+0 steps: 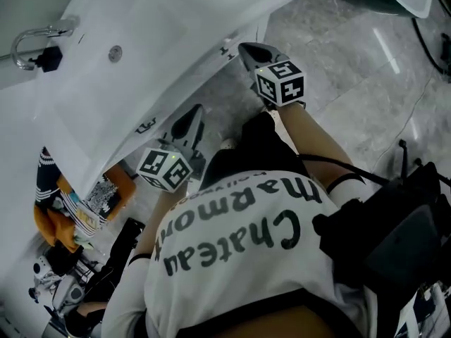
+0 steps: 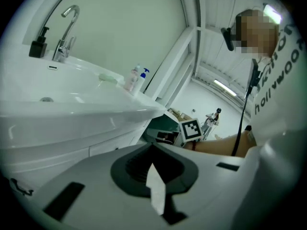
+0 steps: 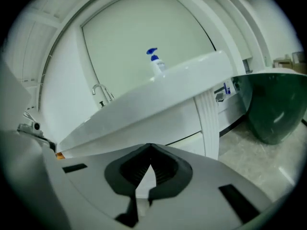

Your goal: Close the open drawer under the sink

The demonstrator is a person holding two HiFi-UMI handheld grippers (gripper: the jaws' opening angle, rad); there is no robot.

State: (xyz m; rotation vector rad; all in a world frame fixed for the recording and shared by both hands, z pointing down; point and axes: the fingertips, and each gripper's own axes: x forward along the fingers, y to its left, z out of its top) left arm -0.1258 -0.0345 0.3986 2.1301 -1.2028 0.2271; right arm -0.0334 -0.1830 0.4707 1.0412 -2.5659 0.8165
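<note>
Drawer [image 3: 163, 123]: white front under the sink [image 1: 141, 62], at twelve o'clock of both tools; how far it stands out cannot be told.
Left tool [image 1: 195, 113], right tool [image 1: 244, 48]: both clenched, empty, near the front.
Advised: push with closed tips, evenly at both sides, until flush.

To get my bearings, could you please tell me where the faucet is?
In the head view, the faucet is at top left, on the sink, beside a black dispenser.
</note>
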